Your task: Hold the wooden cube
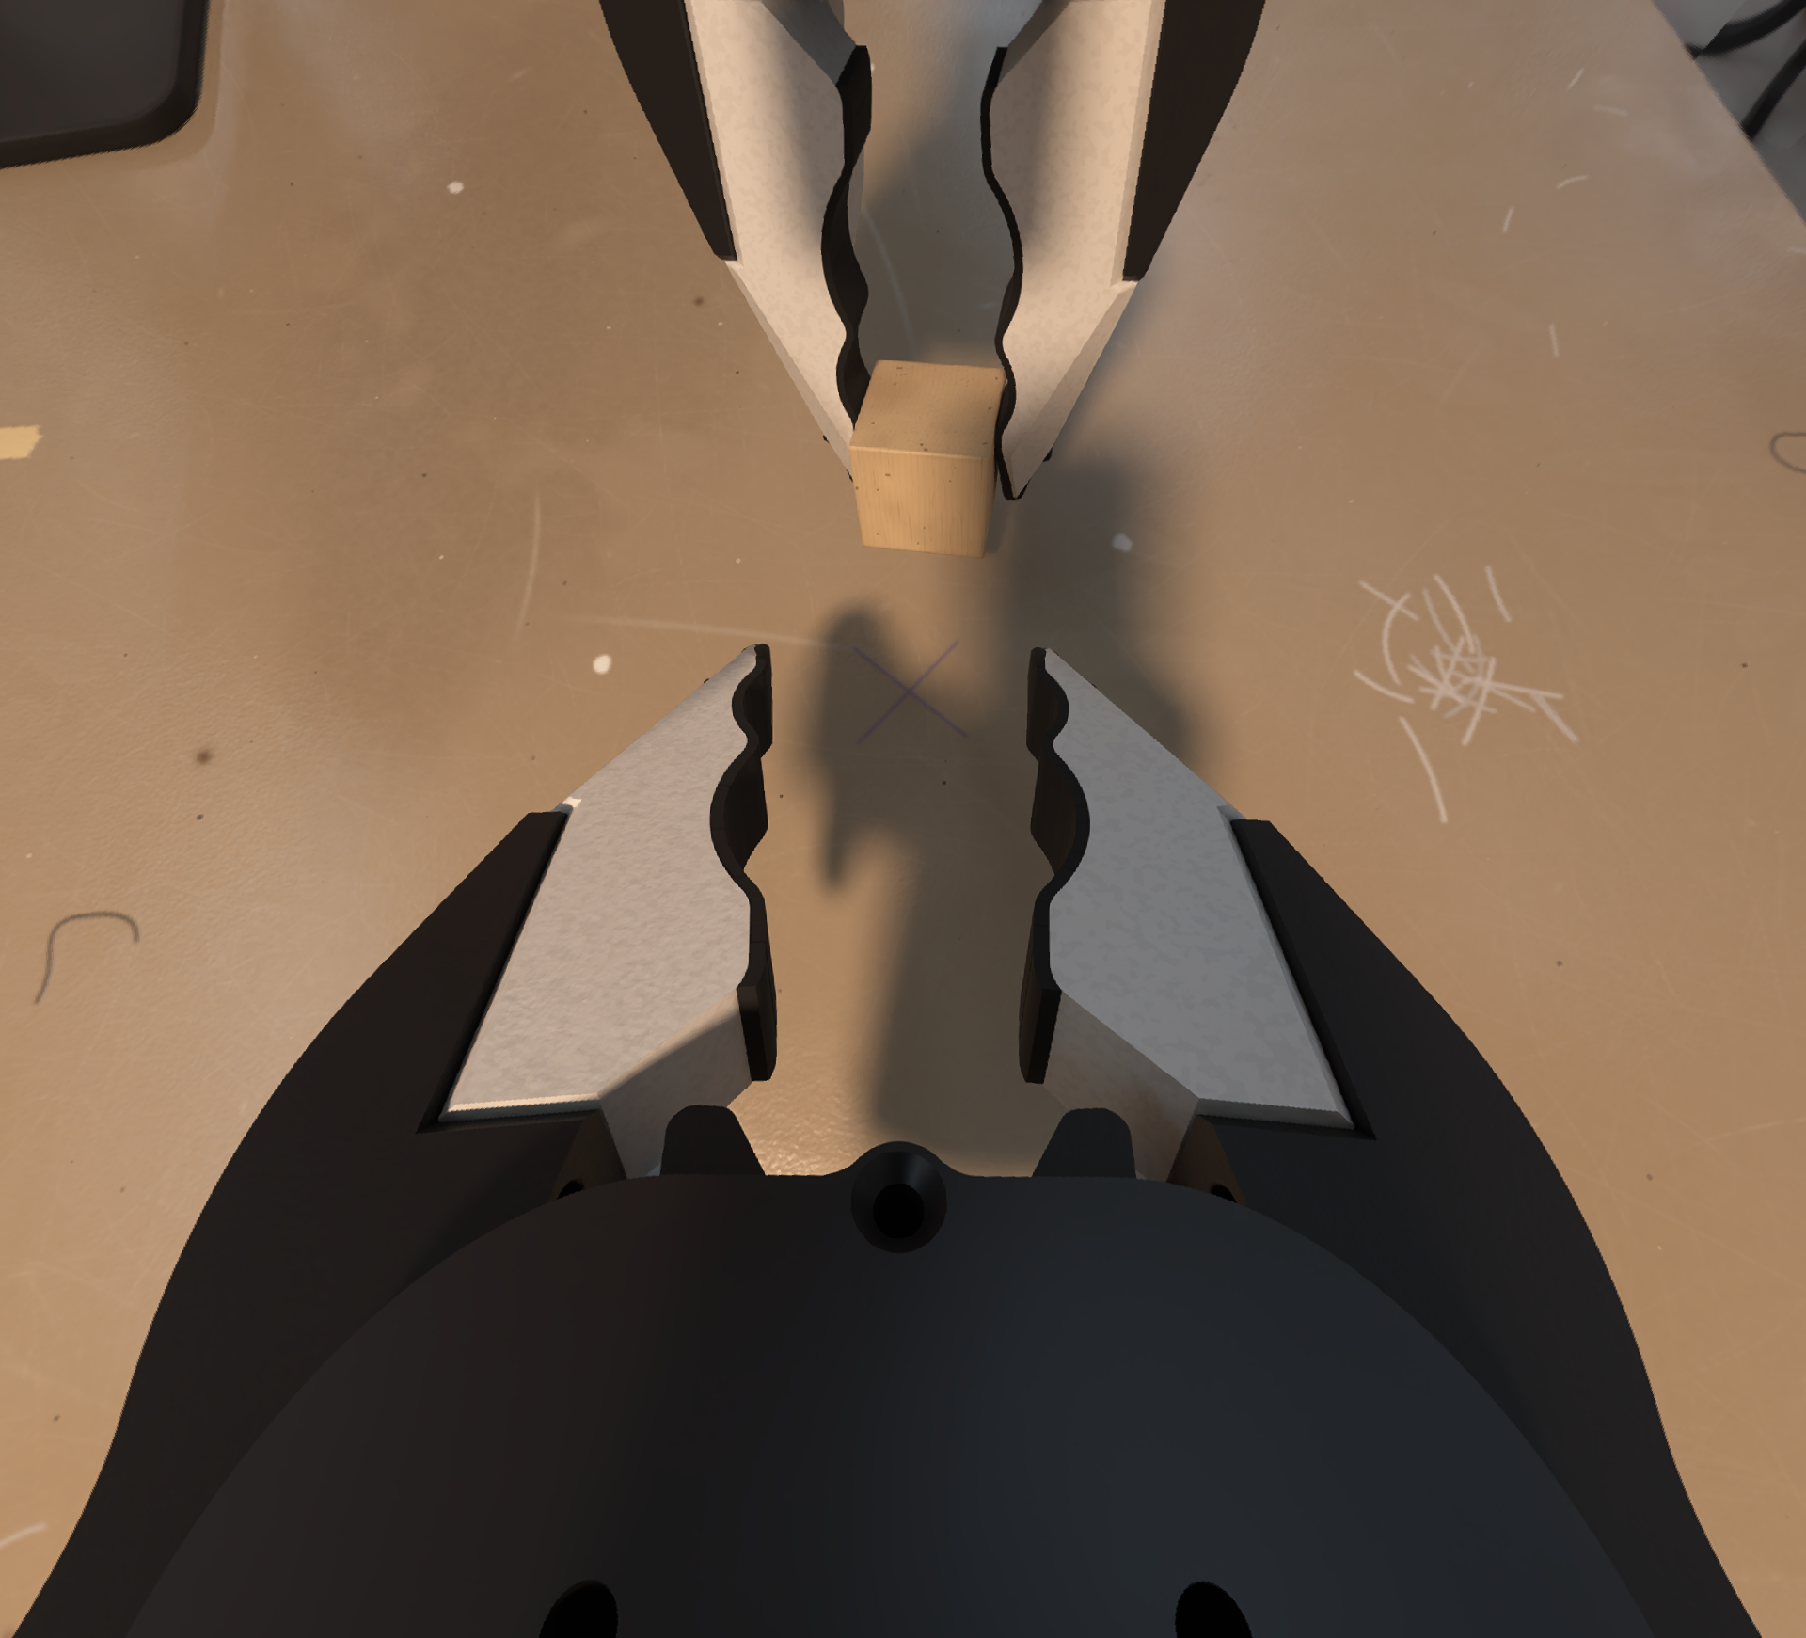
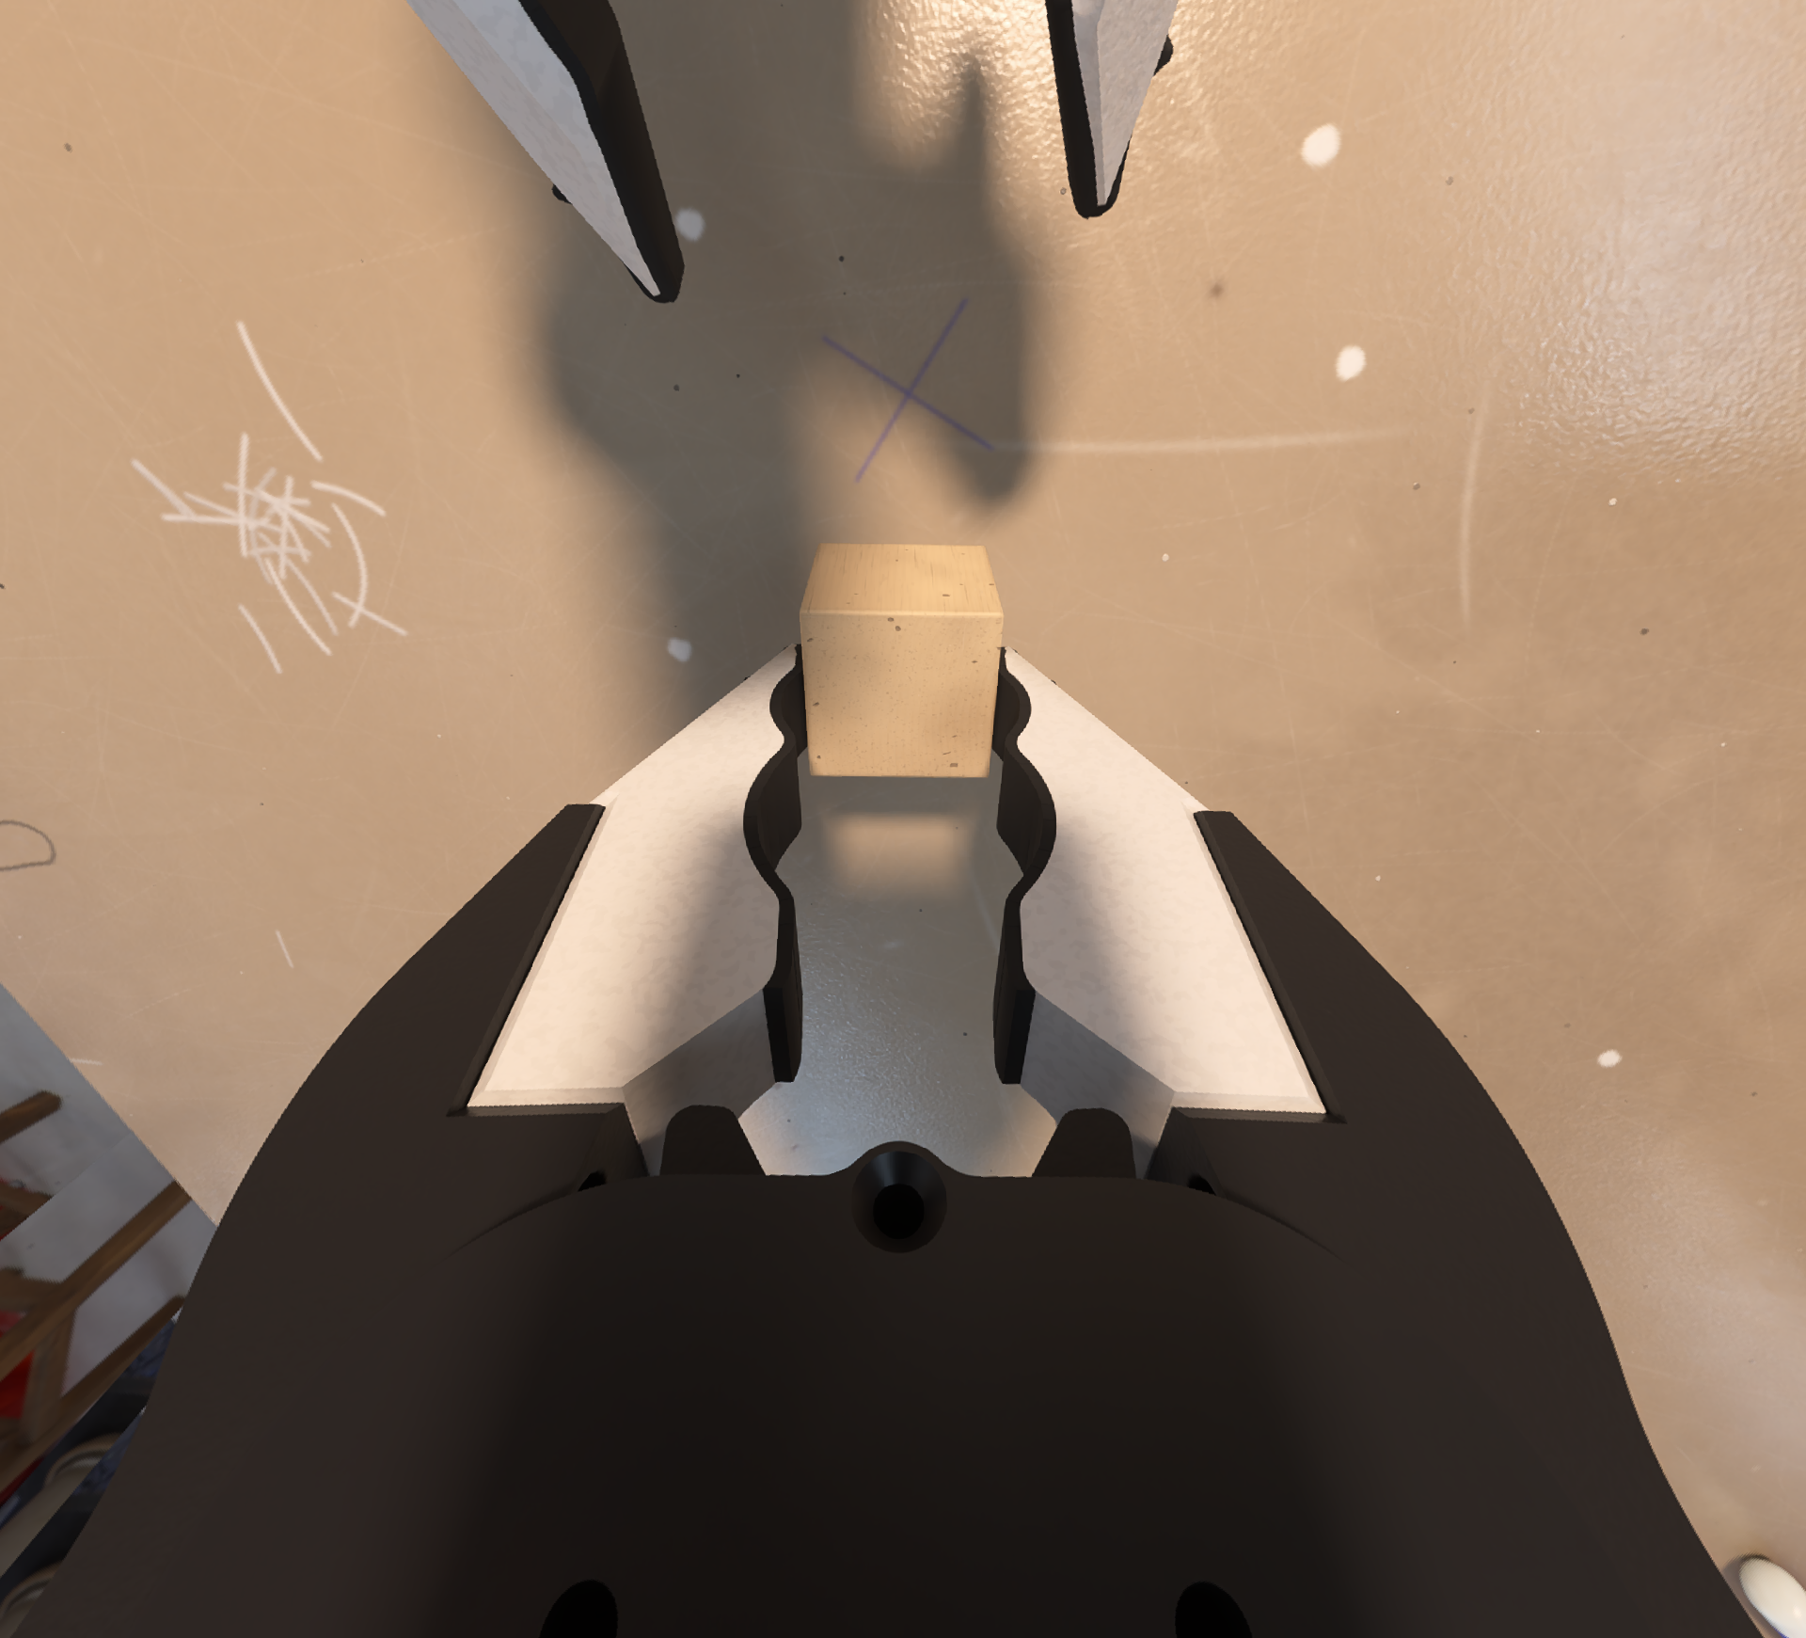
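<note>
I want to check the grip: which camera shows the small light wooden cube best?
The right wrist view: the small light wooden cube sits close and centred, pinched at the tips of the right gripper, above the tan table. The left wrist view shows it farther off, beyond the open left gripper.

Warm, fairly bright light falls on the tan table, strongest in the right wrist view, where a glossy sheen spreads across the surface near the top. Soft-edged grey shadows of the two grippers pool in the middle of both views. The wooden cube is evenly lit and sharp. Wide-angle lenses bend lines toward the edges; the corners look dimmer and slightly soft.
</note>
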{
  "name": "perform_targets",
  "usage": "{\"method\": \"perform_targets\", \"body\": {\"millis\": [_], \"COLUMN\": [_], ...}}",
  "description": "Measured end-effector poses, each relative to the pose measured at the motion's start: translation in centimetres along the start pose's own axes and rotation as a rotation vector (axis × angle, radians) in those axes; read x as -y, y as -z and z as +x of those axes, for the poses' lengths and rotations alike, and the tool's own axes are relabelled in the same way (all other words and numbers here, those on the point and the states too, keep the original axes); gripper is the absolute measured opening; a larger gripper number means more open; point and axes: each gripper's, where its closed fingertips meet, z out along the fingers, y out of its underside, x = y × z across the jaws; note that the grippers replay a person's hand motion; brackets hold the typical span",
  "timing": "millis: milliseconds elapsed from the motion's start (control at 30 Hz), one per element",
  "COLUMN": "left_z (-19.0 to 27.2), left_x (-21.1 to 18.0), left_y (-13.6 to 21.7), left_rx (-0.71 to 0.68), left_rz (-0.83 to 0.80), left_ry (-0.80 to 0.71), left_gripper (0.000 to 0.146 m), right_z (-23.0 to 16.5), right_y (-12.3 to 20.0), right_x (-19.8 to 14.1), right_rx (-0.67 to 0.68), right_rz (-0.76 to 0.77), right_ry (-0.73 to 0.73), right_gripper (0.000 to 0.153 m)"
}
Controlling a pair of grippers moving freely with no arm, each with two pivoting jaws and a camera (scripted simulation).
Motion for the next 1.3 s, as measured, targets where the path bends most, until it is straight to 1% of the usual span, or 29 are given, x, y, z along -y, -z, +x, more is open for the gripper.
{"method": "perform_targets", "body": {"millis": [300,400,567,633,700,767,1000,1167,1300], "left_z": [-0.1,-0.2,-0.6,-0.5,-0.3,-0.2,0.0,-0.1,-0.3], "left_x": [0.0,-0.1,-0.1,-0.1,0.0,0.1,0.1,0.0,-0.2], "left_y": [-0.1,0.6,1.9,2.3,2.5,2.4,1.6,1.7,2.3], "left_rx": [0.005,0.013,0.007,-0.008,-0.033,-0.037,-0.032,-0.033,-0.030], "left_rz": [0.012,0.029,0.095,0.113,0.129,0.135,0.126,0.126,0.112], "left_ry": [0.019,0.030,0.097,0.112,0.119,0.125,0.123,0.128,0.127], "left_gripper": [0.053,0.054,0.054,0.049,0.040,0.037,0.041,0.043,0.050], "right_z": [0.1,0.2,0.3,0.4,0.4,0.4,0.3,0.2,0.2], "right_y": [0.1,0.2,0.4,0.4,0.5,0.5,0.6,0.6,0.6], "right_x": [-0.1,-0.2,-0.2,-0.2,-0.2,-0.2,-0.1,-0.1,-0.1], "right_rx": [-0.020,-0.026,-0.033,-0.036,-0.036,-0.036,-0.037,-0.036,-0.036], "right_rz": [-0.008,-0.009,-0.004,-0.004,-0.002,-0.002,-0.003,-0.003,-0.003], "right_ry": [0.006,-0.001,-0.012,-0.017,-0.020,-0.021,-0.019,-0.019,-0.024], "right_gripper": [0.036,0.036,0.036,0.036,0.036,0.036,0.036,0.036,0.036]}}
